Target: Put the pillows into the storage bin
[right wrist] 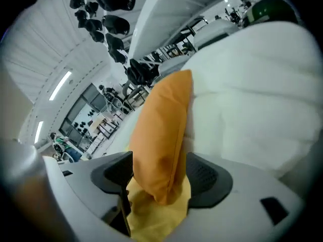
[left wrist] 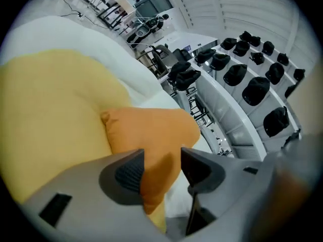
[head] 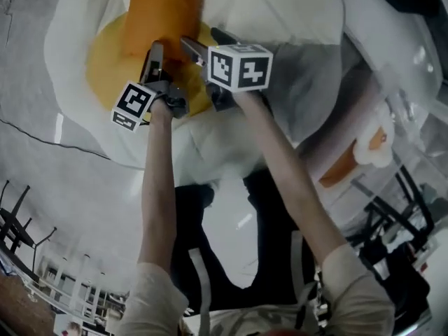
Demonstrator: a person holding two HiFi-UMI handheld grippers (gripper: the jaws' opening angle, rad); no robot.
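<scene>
The room is a bright hall with a pale floor, metal racks and a white wall that carries rows of black objects. The orange pillow lies against a big white pillow that has a yellow centre. The left gripper keeps its jaws rather wide, closed on a thick corner of the orange pillow. The right gripper pinches the edge of the same pillow between both pads.
</scene>
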